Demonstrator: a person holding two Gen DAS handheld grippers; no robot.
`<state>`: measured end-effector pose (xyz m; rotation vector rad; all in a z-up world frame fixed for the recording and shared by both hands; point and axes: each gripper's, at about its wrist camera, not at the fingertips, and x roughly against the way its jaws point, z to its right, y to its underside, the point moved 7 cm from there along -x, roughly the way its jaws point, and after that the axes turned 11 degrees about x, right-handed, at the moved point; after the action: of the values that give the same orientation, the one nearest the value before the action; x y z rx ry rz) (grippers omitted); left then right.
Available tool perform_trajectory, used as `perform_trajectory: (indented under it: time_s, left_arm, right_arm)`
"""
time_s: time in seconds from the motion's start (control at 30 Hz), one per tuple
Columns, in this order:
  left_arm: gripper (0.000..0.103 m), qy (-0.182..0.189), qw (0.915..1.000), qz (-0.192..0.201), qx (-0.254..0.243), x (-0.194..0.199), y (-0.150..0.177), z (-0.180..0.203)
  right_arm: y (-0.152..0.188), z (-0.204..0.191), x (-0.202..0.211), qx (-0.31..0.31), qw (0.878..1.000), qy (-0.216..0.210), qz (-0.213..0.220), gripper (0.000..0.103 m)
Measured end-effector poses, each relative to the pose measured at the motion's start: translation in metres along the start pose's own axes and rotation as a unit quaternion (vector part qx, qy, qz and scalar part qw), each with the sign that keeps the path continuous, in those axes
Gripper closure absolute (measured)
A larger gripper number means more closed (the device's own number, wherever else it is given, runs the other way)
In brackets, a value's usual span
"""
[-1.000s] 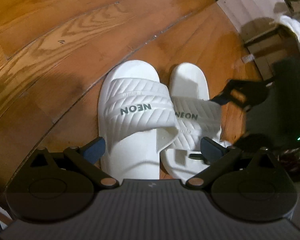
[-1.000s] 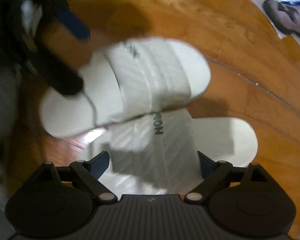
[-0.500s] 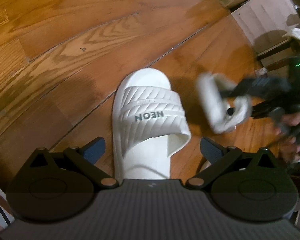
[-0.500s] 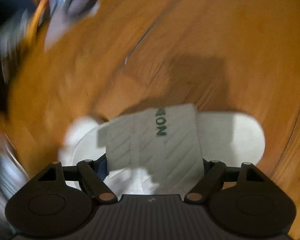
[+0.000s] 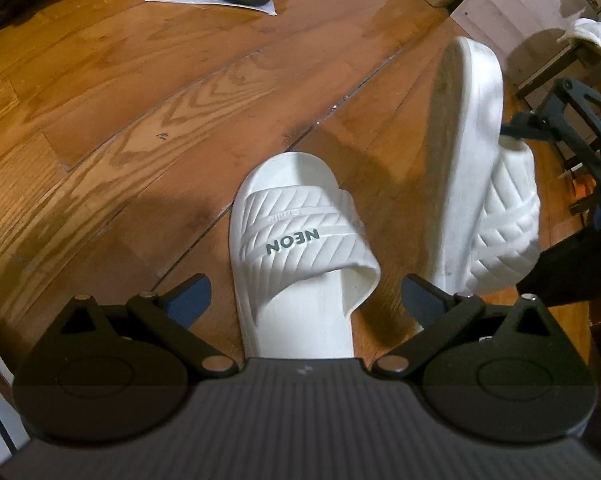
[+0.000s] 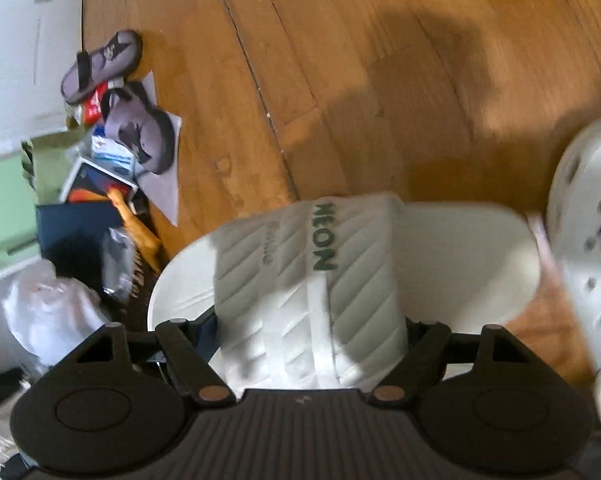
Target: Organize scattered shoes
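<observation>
Two white slides marked NEON are in play. One slide [image 5: 300, 240] lies flat on the wooden floor, its heel end between the fingers of my left gripper [image 5: 304, 296], which stands open without touching it. The other slide [image 6: 312, 280] is held off the floor by my right gripper [image 6: 310, 328], whose pads press on both sides of the strap. In the left wrist view this held slide [image 5: 472, 160] hangs on edge to the right, its dirty sole facing left, with the right gripper [image 5: 572, 120] behind it.
A white clog [image 6: 588, 240] lies at the right. Two grey sandals [image 6: 100, 64] [image 6: 144, 132] rest on paper by a pile of boxes and bags [image 6: 92, 220]. Cardboard boxes [image 5: 500, 8] stand at the far right of the floor.
The right gripper closed on the second slide's strap, lifted it away from beside the first and turned it on edge. The left gripper rose a little and stayed open.
</observation>
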<state>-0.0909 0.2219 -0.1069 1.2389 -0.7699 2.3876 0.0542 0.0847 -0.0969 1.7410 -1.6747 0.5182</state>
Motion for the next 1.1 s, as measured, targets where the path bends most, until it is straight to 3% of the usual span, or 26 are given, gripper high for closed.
perform_trajectory:
  time_s: [0.07, 0.13, 0.23, 0.37, 0.47, 0.5, 0.6, 0.67, 0.7, 0.73, 0.77, 0.8, 0.87, 0.93, 1.0, 1.1]
  left_arm:
    - [0.000, -0.008, 1.0000, -0.001, -0.005, -0.001, 0.001, 0.001]
    - [0.000, -0.023, 0.9997, -0.003, -0.013, -0.005, 0.003, 0.000]
    - [0.000, -0.032, 0.9994, -0.012, -0.003, -0.009, 0.003, -0.008]
    - [0.000, -0.053, 0.9985, -0.007, 0.013, -0.009, -0.002, -0.023]
    - [0.000, -0.058, 0.9978, -0.005, 0.030, -0.009, -0.004, -0.032]
    - [0.000, -0.058, 0.9976, -0.007, 0.038, -0.010, -0.005, -0.036]
    - [0.000, -0.066, 0.9967, -0.012, 0.046, -0.015, -0.004, -0.040]
    - [0.000, -0.082, 0.9958, -0.011, 0.040, -0.018, -0.004, -0.041]
    - [0.000, -0.092, 0.9951, -0.010, 0.035, -0.019, -0.003, -0.041]
    - [0.000, -0.099, 0.9946, -0.010, 0.028, -0.021, -0.003, -0.041]
    - [0.000, -0.108, 0.9940, -0.012, 0.016, -0.023, -0.002, -0.040]
    - [0.000, -0.118, 0.9928, -0.015, -0.007, -0.027, 0.000, -0.037]
    - [0.000, -0.145, 0.9879, -0.021, -0.050, -0.036, 0.005, -0.031]
    - [0.000, -0.166, 0.9833, -0.024, -0.072, -0.043, 0.007, -0.031]
    - [0.000, -0.196, 0.9747, -0.031, -0.103, -0.057, 0.012, -0.031]
    - [0.000, -0.200, 0.9736, -0.021, -0.108, -0.061, 0.007, -0.036]
  right_arm:
    - [0.007, 0.005, -0.004, -0.024, 1.000, -0.010, -0.013, 0.017]
    - [0.006, 0.010, -0.008, -0.018, 1.000, 0.010, -0.022, 0.009]
    - [0.003, 0.024, -0.005, 0.052, 0.992, 0.100, -0.052, 0.008]
    - [0.024, 0.025, 0.010, 0.120, 0.985, 0.073, -0.098, 0.008]
    - [0.066, 0.026, 0.019, 0.162, 0.973, 0.037, -0.163, 0.010]
    - [0.067, 0.024, 0.020, 0.183, 0.969, 0.037, -0.161, 0.012]
    - [0.064, 0.019, 0.029, 0.314, 0.941, 0.071, -0.104, 0.020]
    - [0.055, 0.019, 0.024, 0.393, 0.912, 0.100, -0.060, 0.031]
    - [0.054, 0.019, 0.019, 0.401, 0.908, 0.103, -0.060, 0.047]
    - [0.053, 0.023, 0.006, 0.421, 0.898, 0.107, -0.067, 0.080]
    - [0.052, 0.028, -0.005, 0.430, 0.893, 0.117, -0.063, 0.093]
    - [0.051, 0.031, -0.010, 0.425, 0.894, 0.123, -0.063, 0.101]
    - [0.043, 0.038, -0.024, 0.407, 0.905, 0.116, -0.041, 0.101]
    - [0.041, 0.035, -0.022, 0.408, 0.910, 0.071, -0.012, 0.095]
    - [0.039, 0.034, -0.018, 0.404, 0.913, 0.059, 0.016, 0.088]
    - [0.039, 0.039, -0.018, 0.387, 0.920, 0.047, 0.027, 0.086]
